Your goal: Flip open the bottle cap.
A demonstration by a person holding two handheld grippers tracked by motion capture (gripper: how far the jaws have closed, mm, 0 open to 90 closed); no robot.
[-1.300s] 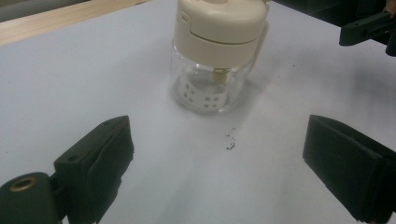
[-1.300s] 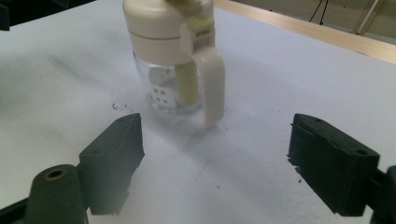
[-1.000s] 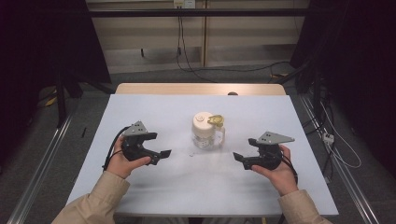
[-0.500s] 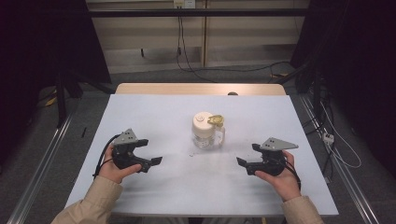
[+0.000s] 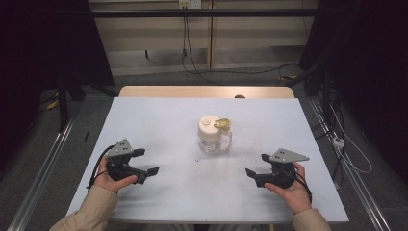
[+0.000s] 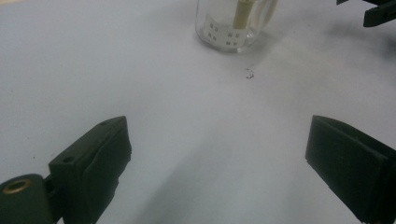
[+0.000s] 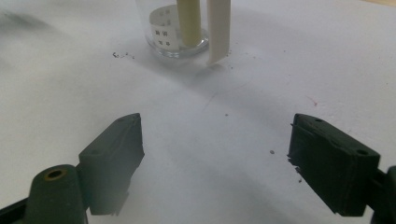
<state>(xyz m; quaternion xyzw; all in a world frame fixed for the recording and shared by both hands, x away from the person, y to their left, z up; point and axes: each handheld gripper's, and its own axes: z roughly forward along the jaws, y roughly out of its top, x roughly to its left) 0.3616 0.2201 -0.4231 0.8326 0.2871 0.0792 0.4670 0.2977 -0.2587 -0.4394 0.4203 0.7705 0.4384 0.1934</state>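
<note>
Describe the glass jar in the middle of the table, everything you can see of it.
The jar is clear glass with a white lid and a yellowish clasp at its top edge. It stands upright near the middle of the pale table, with a side handle. Inside are a cream stick and a strip with small dark squares. Nothing but the table touches it; both tongs are well short of it.

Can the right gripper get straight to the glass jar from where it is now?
Probably yes. The right gripper is open, facing the glass jar, with bare table between them. The jar's handle faces that side.

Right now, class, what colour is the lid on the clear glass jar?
White, on the clear glass jar's lid, best seen in the high view.
</note>
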